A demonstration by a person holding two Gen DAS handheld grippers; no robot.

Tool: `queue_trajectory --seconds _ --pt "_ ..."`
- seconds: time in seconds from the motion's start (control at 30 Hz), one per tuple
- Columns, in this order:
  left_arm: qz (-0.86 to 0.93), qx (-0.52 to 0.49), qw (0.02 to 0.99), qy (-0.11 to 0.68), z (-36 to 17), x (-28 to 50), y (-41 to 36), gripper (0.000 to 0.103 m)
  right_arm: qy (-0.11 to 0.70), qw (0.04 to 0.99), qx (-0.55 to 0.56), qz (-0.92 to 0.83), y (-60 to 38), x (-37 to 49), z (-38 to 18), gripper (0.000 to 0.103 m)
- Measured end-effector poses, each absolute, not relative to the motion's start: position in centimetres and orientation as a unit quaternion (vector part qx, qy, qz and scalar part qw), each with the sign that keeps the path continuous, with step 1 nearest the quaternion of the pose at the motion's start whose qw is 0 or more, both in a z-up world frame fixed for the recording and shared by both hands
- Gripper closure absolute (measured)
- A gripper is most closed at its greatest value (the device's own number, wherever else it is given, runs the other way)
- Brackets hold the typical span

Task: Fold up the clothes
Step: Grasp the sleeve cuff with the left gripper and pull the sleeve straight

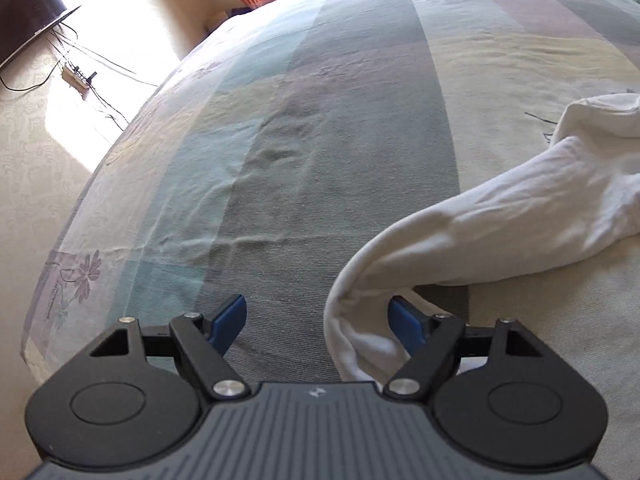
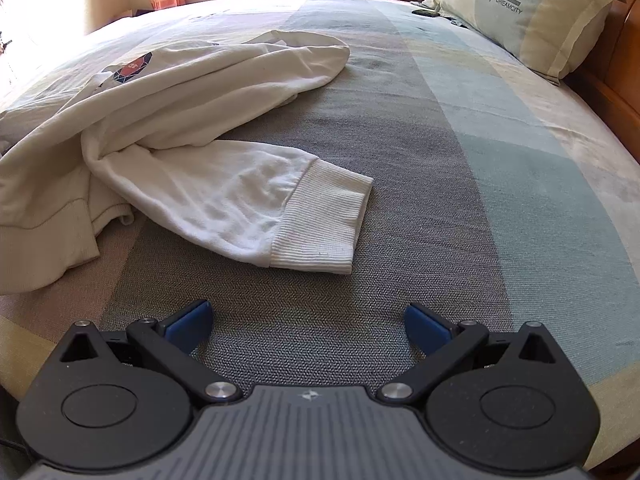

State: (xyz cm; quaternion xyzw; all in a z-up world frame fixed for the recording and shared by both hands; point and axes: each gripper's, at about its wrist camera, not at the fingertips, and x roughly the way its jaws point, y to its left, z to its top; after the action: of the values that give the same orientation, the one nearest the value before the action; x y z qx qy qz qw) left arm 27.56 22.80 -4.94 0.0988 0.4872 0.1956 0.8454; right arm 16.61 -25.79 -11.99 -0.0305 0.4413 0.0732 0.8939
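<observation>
White sweatshirt (image 2: 168, 92) lying crumpled on the bed (image 2: 400, 160), not yet flattened; one sleeve (image 2: 248, 200) flung out toward the right gripper (image 2: 307, 322), ribbed cuff (image 2: 320, 232) nearest. Right fingers (image 2: 188, 324) spread wide, holding nothing, hovering over bare striped sheet a little short of the cuff. Left gripper (image 1: 318, 322) also spread wide, with a rolled edge of the sweatshirt (image 1: 460, 232) draped between its fingers (image 1: 406, 326), lying against the right-hand one; nothing pinched.

Likely trouble from here:
- Closing the left fingers on that rolled edge probably catches several layers at once, so a lift drags a bunch rather than a single hem.
- Cloth sitting off-centre against one finger may slip out as the fingers close.
- Reaching low for the cuff risks pinching the sheet along with it, wrinkling the bed surface.
- Pulling one side alone could twist the body further, hiding the printed badge (image 2: 132, 68) and the seams needed for a square fold.
- Pillow (image 2: 520, 12) well apart, no obstacle.
</observation>
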Motion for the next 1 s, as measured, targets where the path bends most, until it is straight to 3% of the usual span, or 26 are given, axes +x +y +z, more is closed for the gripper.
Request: queue_trajectory --seconds 0.13,0.27,0.47,0.57,0.7,1.0 --pt "0.157 0.035 0.861 0.482 -6.3 27.0 21.6 0.024 0.439 0.895 -0.029 0.069 -25.7 16.6 -12.0 0.0" --pt "0.157 0.043 0.851 0.5 -8.1 27.2 20.1 0.02 0.437 0.897 -0.028 0.064 -25.6 16.7 -12.1 0.0" --pt "0.153 0.019 0.863 0.481 -6.7 25.7 19.3 0.02 0.433 0.899 -0.026 0.057 -25.4 16.7 -12.1 0.0" --pt "0.14 -0.003 0.869 0.475 -6.3 25.7 18.5 0.015 0.432 0.9 -0.025 0.054 -25.4 16.7 -12.2 0.0" --pt "0.146 0.09 0.851 0.497 -8.3 26.1 16.4 0.014 0.428 0.902 -0.024 0.054 -25.4 16.7 -12.2 0.0" --pt "0.209 0.146 0.816 0.519 -7.8 22.1 21.4 0.013 0.423 0.903 -0.026 0.064 -25.6 16.4 -12.2 0.0"
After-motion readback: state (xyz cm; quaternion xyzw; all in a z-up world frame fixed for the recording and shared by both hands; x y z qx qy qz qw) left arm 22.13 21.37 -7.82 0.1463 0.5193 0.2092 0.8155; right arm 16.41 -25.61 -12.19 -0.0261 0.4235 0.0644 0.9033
